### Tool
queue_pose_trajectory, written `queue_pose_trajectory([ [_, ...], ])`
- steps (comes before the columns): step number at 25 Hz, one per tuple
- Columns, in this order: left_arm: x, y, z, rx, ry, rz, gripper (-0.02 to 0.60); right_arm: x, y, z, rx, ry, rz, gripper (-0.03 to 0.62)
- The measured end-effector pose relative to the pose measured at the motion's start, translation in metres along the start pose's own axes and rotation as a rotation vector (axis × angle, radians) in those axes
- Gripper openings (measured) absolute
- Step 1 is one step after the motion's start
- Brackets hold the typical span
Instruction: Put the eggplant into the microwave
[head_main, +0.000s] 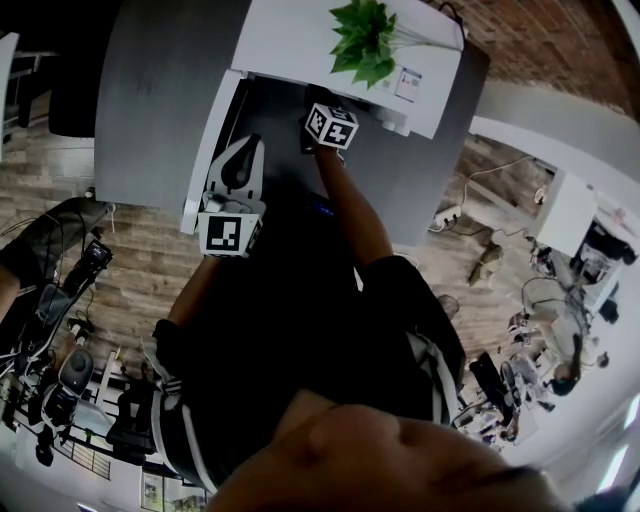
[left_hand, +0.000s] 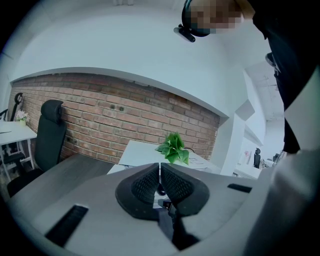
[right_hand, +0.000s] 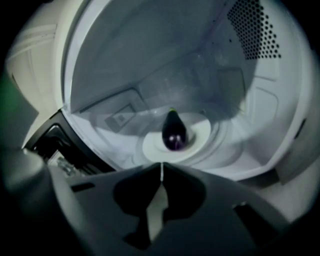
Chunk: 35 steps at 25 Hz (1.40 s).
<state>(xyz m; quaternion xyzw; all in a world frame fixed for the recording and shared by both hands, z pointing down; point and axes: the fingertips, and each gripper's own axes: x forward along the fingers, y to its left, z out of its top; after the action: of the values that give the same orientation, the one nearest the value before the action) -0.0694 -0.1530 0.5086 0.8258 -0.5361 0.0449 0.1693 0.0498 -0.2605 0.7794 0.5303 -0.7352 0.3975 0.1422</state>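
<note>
Purple eggplant (right_hand: 173, 134) rests on the microwave (right_hand: 150, 50) turntable (right_hand: 150, 146), stem pointing away, straight ahead of the right claw (right_hand: 161, 167), pressed together and empty.

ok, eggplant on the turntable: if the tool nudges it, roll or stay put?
The eggplant is rounded and teardrop-shaped, so a side push would probably roll it in a curve on the turntable plate. Its skin shows glossy highlights, so likely slippery under a pinch. It holds its shape, so probably firm, not floppy.
</note>
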Motion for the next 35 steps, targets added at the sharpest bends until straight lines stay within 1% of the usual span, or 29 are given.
queue_pose_trajectory([
  [9, -0.001, -0.002, 0.001, 0.005, -0.007, -0.003, 0.046, 0.002, 0.0, -0.003, 0.012, 0.014, 0.009, 0.04],
  [16, -0.009, -0.009, 0.001, 0.004, -0.017, -0.001, 0.046, -0.01, 0.0, -0.006, 0.02, 0.01, 0.021, 0.04],
  [21, -0.019, -0.023, 0.004, 0.025, -0.041, -0.009, 0.046, -0.032, 0.003, -0.007, 0.01, -0.007, 0.038, 0.04],
  [25, -0.034, -0.04, 0.006, 0.027, -0.05, -0.008, 0.046, -0.056, 0.003, -0.014, 0.006, -0.014, 0.049, 0.04],
  [28, -0.046, -0.053, 0.012, 0.049, -0.079, -0.012, 0.046, -0.075, 0.005, -0.017, 0.008, -0.025, 0.064, 0.038],
  [35, -0.07, -0.081, 0.012, 0.08, -0.103, 0.014, 0.046, -0.113, 0.002, -0.036, -0.003, -0.021, 0.088, 0.037],
])
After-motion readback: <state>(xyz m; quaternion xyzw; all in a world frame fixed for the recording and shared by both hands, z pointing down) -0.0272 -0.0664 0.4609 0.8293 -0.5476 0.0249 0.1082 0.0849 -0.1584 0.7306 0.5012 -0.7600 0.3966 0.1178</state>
